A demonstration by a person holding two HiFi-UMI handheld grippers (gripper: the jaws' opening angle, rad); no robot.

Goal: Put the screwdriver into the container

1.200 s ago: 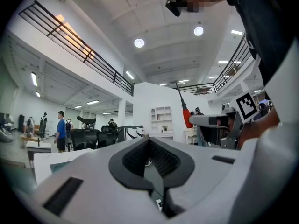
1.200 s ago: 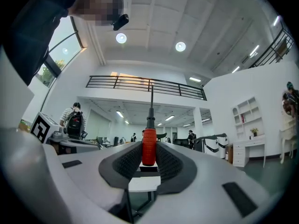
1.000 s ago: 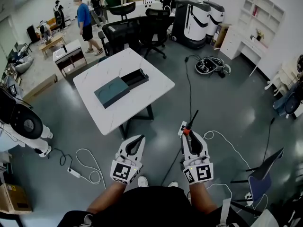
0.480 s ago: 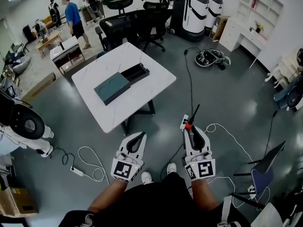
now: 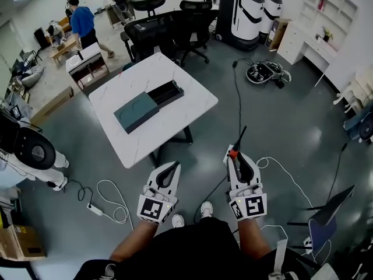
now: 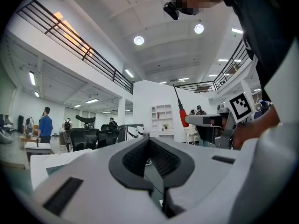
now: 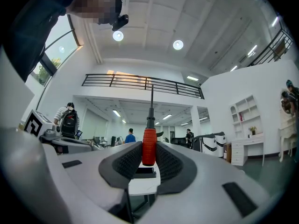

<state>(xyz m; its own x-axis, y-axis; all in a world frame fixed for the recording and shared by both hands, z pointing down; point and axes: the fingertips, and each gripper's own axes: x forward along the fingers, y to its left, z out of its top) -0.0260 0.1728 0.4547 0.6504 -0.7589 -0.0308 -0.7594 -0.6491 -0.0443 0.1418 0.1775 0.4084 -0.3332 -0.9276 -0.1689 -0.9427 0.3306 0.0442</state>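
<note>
My right gripper [image 5: 235, 155] is shut on a screwdriver [image 5: 235, 151] with a red handle, its thin black shaft pointing forward. In the right gripper view the red handle [image 7: 148, 146] stands upright between the ribbed pads of the right gripper [image 7: 148, 149]. My left gripper [image 5: 173, 167] has its jaws together and holds nothing; the left gripper view shows this left gripper [image 6: 149, 141] with an empty oval between its pads. Both hang above grey floor, short of the white table [image 5: 186, 112]. The container [image 5: 140, 109], a dark teal box with its black drawer [image 5: 166, 92] pulled out, lies on the table.
Black office chairs [image 5: 169, 31] and white machines [image 5: 247, 13] stand behind the table. Cables [image 5: 111, 200] trail over the floor near my feet and to the right. A white robot [image 5: 32, 153] is at left, a folding chair [image 5: 329, 214] at right, a person in blue [image 5: 81, 22] far back.
Both grippers keep their pose, the right one still holding the screwdriver, and sit slightly lower in the view. The person in blue has walked farther away to the upper left.
</note>
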